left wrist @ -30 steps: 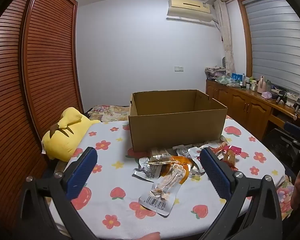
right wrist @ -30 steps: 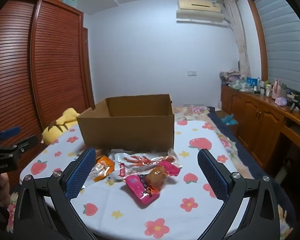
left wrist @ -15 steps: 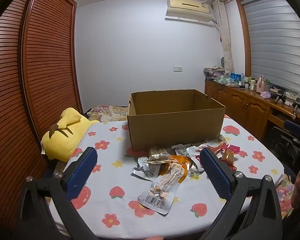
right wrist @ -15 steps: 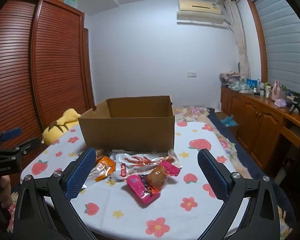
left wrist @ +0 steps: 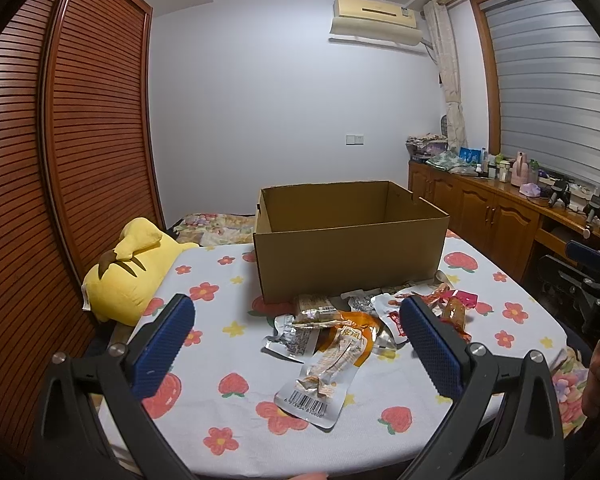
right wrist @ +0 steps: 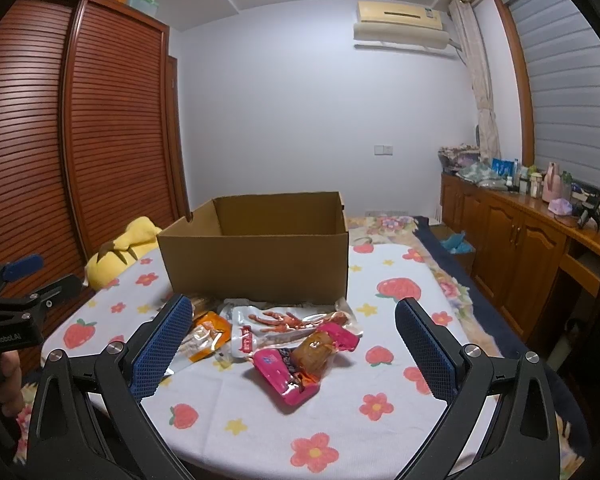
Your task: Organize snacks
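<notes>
An open brown cardboard box (left wrist: pixel 350 240) (right wrist: pixel 260 258) stands on a table with a flower-and-strawberry cloth (left wrist: pixel 236 392). A heap of snack packets lies in front of it: a clear packet with a barcode (left wrist: pixel 320 384), an orange packet (left wrist: pixel 352 330) (right wrist: pixel 210 330), a white packet with red chicken feet (right wrist: pixel 284 322) and a pink packet (right wrist: pixel 292 368). My left gripper (left wrist: pixel 296 344) hovers open above the near side of the heap, holding nothing. Over the pink packet, my right gripper (right wrist: pixel 294 346) is open and empty too.
A yellow plush toy (left wrist: pixel 128 272) lies at the table's left edge beside a slatted wooden wardrobe (left wrist: pixel 60 160). Wooden cabinets (right wrist: pixel 532 248) with cluttered tops line the right wall. A hand on the other gripper shows at each view's edge.
Both grippers have risen and pulled back slightly, so the box and snacks sit a little lower and farther. Nothing on the table has moved.
</notes>
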`<state>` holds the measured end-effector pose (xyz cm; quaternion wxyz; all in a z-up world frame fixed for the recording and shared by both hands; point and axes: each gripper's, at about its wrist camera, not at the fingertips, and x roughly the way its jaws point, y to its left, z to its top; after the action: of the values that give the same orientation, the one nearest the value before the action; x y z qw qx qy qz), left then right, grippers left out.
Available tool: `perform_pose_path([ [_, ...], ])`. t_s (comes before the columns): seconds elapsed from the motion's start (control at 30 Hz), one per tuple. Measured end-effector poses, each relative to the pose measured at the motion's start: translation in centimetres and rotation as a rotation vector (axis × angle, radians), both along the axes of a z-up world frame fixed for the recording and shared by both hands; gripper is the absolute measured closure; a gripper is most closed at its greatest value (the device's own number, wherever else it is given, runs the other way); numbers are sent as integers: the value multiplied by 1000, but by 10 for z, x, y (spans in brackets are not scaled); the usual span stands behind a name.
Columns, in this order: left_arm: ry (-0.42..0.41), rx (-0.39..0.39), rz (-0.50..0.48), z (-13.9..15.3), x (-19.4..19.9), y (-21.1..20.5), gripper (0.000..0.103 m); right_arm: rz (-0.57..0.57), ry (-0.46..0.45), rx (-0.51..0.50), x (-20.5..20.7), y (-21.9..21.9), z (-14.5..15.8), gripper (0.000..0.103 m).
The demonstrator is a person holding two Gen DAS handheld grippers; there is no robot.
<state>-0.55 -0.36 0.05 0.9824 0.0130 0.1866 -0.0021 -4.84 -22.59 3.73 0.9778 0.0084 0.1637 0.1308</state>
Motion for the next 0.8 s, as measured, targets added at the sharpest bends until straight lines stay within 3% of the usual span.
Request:
perform_pose_path([
  [0.8,-14,2,-4,4,-5,0,0,-6,2,-1,-4,-2,0,0],
])
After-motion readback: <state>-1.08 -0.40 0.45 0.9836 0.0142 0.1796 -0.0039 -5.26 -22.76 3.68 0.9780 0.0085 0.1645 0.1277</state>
